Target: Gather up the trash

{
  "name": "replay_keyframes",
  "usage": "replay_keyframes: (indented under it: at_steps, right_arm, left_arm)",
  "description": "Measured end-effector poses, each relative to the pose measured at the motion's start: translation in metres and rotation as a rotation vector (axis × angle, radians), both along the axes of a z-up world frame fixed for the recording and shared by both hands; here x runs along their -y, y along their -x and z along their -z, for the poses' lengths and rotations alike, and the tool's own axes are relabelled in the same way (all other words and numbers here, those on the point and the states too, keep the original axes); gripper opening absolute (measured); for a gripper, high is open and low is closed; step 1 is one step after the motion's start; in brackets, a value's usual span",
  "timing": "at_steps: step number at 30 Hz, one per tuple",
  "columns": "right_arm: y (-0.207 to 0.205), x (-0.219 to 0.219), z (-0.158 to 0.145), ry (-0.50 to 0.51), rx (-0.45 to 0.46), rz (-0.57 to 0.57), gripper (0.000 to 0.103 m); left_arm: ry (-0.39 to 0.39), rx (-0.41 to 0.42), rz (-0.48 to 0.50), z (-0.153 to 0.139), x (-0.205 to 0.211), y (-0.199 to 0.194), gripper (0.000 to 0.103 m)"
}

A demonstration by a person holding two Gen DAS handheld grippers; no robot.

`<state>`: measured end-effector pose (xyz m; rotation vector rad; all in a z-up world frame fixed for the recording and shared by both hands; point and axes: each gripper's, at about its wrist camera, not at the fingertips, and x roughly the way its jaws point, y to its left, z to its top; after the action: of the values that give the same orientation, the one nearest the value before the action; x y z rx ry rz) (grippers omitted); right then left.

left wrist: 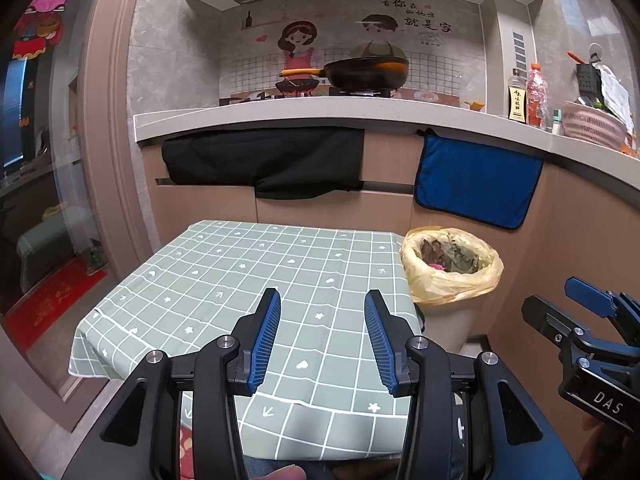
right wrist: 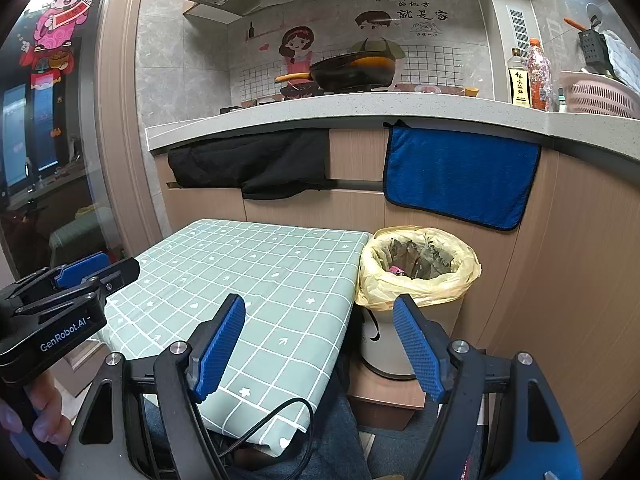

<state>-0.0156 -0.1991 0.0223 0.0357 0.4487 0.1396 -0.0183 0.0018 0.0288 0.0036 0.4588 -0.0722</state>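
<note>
Both the left tool (left wrist: 322,300) and right tool (right wrist: 318,306) hover wide open and empty over the checked surface (left wrist: 224,276), the lined bin (left wrist: 452,268) at two o'clock.

Both wrist views face table (left wrist: 224,280) — bin (right wrist: 420,280) shared

Your yellow-bagged white trash bin (left wrist: 452,280) hides its base behind the green checked tablecloth (left wrist: 248,280). Inside the bin, a small pink scrap (right wrist: 396,270) among the brown leaves is too small to identify.
</note>
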Motion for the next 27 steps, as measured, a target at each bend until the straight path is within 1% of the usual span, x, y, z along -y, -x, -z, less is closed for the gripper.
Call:
replay_keyframes:
  at_steps: [23, 27]
  right_arm:
    - [0.0039, 0.0007, -0.0005, -0.004, -0.003, 0.010, 0.074]
    - [0.0036, 0.0014, -0.0005, -0.001, -0.002, 0.012, 0.074]
  left_arm:
    - [0.002, -0.009, 0.020, 0.0019, 0.0006, 0.0011, 0.045]
    - [0.004, -0.019, 0.044, 0.0037, -0.0007, -0.0010, 0.045]
